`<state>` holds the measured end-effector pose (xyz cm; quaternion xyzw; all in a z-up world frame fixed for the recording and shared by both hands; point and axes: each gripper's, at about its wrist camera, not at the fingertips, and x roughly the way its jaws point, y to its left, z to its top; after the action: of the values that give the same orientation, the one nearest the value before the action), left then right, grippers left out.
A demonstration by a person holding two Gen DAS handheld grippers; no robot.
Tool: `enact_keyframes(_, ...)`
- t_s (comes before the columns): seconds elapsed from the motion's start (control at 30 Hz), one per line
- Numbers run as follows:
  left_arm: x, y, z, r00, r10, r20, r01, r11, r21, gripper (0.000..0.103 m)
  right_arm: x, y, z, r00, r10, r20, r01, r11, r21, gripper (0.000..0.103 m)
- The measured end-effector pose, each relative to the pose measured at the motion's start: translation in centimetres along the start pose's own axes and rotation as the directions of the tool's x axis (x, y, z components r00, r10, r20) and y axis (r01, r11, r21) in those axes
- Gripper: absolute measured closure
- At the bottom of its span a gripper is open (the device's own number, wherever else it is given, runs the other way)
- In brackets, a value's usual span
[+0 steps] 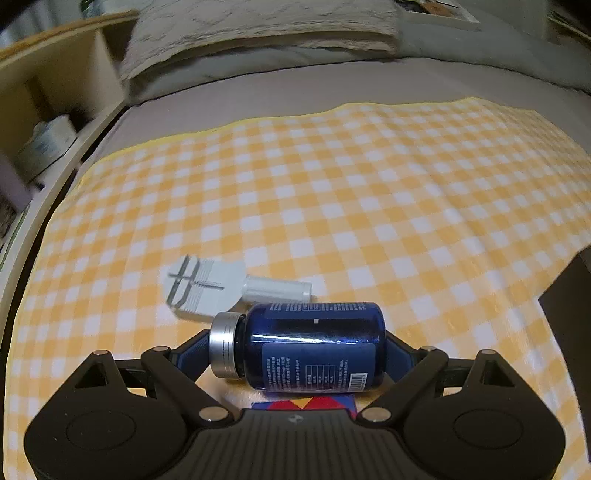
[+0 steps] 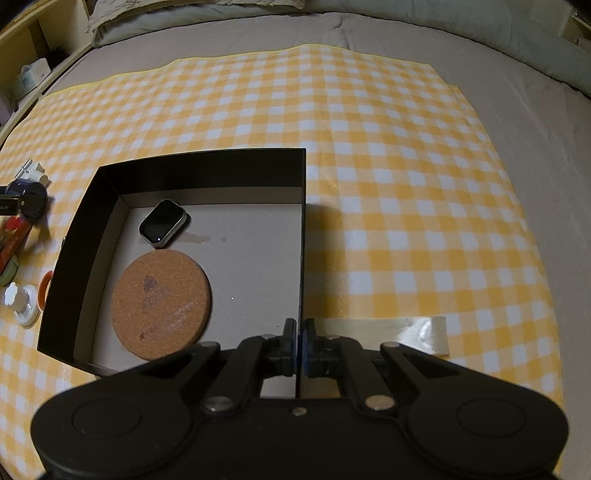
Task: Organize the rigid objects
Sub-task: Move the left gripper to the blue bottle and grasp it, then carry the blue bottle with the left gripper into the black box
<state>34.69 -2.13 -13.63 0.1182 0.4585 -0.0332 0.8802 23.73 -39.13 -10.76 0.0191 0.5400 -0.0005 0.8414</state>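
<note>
My left gripper (image 1: pixel 297 347) is shut on a dark blue bottle (image 1: pixel 314 347) with a silver cap, held sideways just above the checked cloth. A white plastic tool (image 1: pixel 207 288) lies right behind it. My right gripper (image 2: pixel 300 332) is shut on the right wall of a black open box (image 2: pixel 303 229). Inside the box lie a round cork coaster (image 2: pixel 160 304) and a smartwatch body (image 2: pixel 162 222). The bottle and left gripper show small at the left edge of the right wrist view (image 2: pixel 26 192).
A yellow checked cloth (image 2: pixel 406 184) covers a grey bed. Left of the box lie a red packet (image 2: pixel 11 240), a white knobbed piece (image 2: pixel 20 301) and an orange ring (image 2: pixel 44 290). A tape strip (image 2: pixel 413 332) lies at the right. A pillow (image 1: pixel 258 33) and shelves (image 1: pixel 55 92) are behind.
</note>
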Motion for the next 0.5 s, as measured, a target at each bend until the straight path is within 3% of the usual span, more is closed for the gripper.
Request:
enact_keyframes(0.3, -2.3, 0.7, -0.4, 0.999, 0.026, -0.029, -0.029, 0.991, -0.128, 0.011, 0.0, -0.2, 0.1, 1.000, 0.002, -0.001, -0.002, 1.000, 0.006, 0.100)
enact_keyframes(0.5, -4.4, 1.1, -0.8, 0.999, -0.013, -0.053, 0.000, 0.972, -0.237, 0.011, -0.2, -0.3, 0.2, 1.000, 0.006, 0.003, -0.006, 1.000, 0.003, 0.100)
